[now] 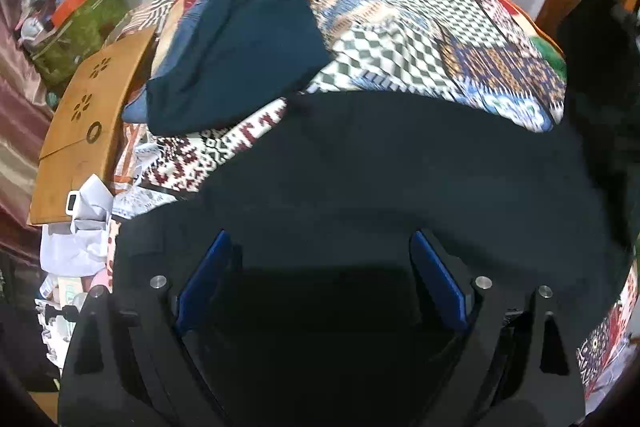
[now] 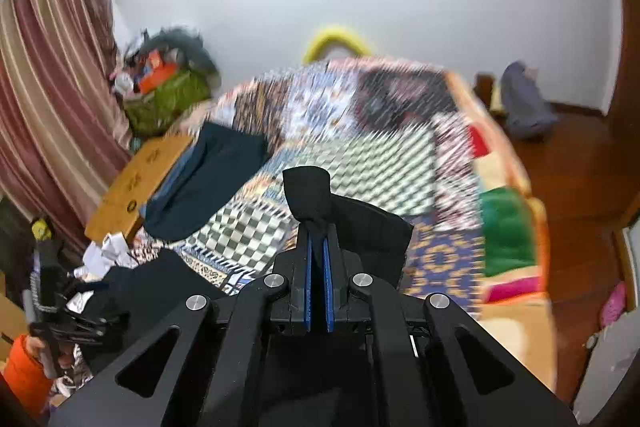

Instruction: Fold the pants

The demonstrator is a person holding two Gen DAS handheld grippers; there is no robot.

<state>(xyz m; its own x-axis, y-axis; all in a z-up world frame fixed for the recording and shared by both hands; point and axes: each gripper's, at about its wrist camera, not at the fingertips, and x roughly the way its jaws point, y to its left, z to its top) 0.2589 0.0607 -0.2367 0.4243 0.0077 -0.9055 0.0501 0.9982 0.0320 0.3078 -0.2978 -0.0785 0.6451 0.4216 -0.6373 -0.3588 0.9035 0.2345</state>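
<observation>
Black pants (image 1: 400,163) lie spread on the patterned bedspread (image 1: 420,27), filling the lower half of the left wrist view. My left gripper (image 1: 320,247) is open, its blue pads wide apart just above the black cloth, holding nothing. My right gripper (image 2: 318,239) is shut on a fold of the black pants (image 2: 308,195) and holds it lifted above the bedspread (image 2: 360,147); the cloth sticks up past the fingertips and hangs to the right. The left gripper (image 2: 60,311) shows at the far left of the right wrist view, next to more black cloth (image 2: 160,283).
A folded dark blue garment (image 1: 236,59) lies on the bed's far left, also in the right wrist view (image 2: 208,179). A wooden lap table (image 1: 84,115), crumpled white paper (image 1: 88,223) and a green bag of clutter (image 1: 76,35) sit at the left. Wooden floor (image 2: 580,167) lies right of the bed.
</observation>
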